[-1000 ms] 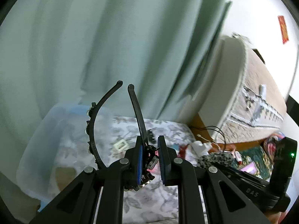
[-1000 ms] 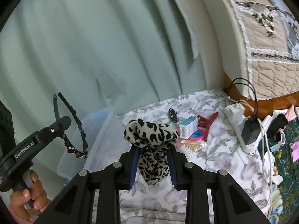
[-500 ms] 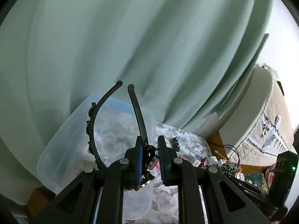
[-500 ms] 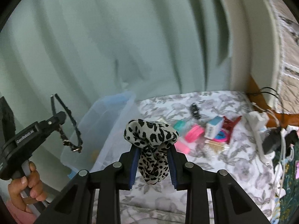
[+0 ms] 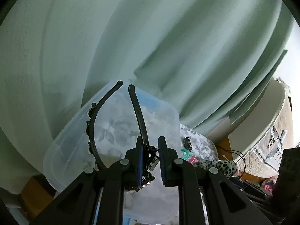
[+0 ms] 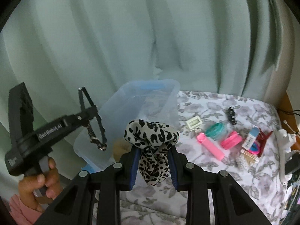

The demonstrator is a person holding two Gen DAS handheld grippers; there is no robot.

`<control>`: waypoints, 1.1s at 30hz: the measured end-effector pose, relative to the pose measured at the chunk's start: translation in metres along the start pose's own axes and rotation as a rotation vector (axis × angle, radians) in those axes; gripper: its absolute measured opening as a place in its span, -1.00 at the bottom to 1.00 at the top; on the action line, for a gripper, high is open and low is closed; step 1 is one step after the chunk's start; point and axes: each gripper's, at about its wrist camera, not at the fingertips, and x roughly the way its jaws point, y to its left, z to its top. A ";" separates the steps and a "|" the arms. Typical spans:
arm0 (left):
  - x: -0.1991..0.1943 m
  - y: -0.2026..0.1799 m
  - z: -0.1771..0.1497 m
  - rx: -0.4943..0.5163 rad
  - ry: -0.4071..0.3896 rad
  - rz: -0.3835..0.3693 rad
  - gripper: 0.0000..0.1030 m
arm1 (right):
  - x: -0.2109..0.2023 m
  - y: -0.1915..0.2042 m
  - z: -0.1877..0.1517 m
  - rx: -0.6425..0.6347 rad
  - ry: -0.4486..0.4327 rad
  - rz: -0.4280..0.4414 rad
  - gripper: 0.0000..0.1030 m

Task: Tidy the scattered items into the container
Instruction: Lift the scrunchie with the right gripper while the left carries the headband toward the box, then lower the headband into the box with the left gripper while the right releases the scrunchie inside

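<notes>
Left wrist view: left gripper (image 5: 151, 164) pinching black headband (image 5: 137, 116), now right over clear container (image 5: 61, 150), nearer than a second ago. Right wrist view: right gripper (image 6: 152, 166) clamped on leopard scarf (image 6: 151, 136), shifted toward container (image 6: 168, 101); small items such as pink comb (image 6: 211, 146) scattered on floral cloth (image 6: 206, 101).

Looks like a home bedroom: pale green pleated curtain (image 6: 131, 37), grey floral-print bedsheet (image 6: 234, 178), quilted lace-trimmed beige bedspread (image 5: 271, 150).
</notes>
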 end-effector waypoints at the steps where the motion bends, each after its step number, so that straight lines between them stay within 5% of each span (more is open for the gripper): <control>1: 0.001 0.003 -0.001 -0.006 0.007 -0.001 -0.70 | 0.003 0.004 0.001 -0.007 0.006 0.006 -0.40; 22: 0.028 0.047 -0.011 -0.108 0.114 0.022 -0.70 | 0.061 0.047 0.009 -0.096 0.095 0.061 -0.39; 33: 0.031 0.045 -0.009 -0.078 0.119 0.039 -0.70 | 0.083 0.050 0.010 -0.108 0.137 0.056 -0.35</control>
